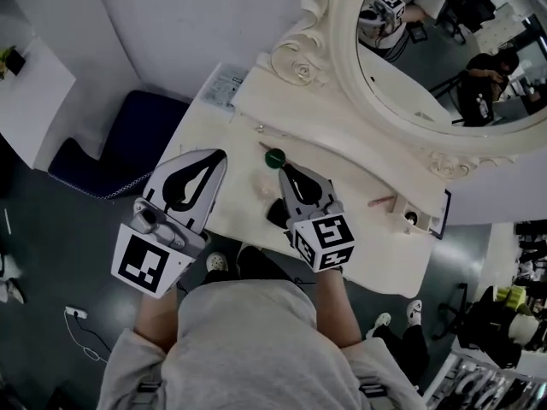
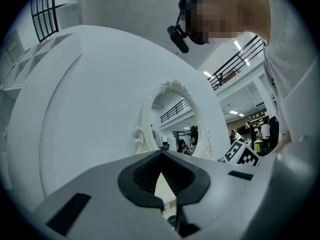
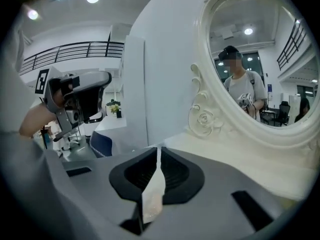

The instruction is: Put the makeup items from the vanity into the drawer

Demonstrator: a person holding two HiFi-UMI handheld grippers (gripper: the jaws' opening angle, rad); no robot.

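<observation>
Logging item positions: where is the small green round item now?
Head view, centre: the green round item lies on the vanity top, just beyond the right gripper, below the mirror.

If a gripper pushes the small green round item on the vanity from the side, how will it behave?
The green round item looks ball-like from above, so it will probably roll across the smooth vanity top rather than slide. It is small against the vanity, so it is likely light. Whether it is a ball or a lid I cannot tell.

Left gripper (image 2: 161,154) — fingers (image 2: 95,189) tip to tip — white oval mirror (image 2: 175,120) beyond.
</observation>
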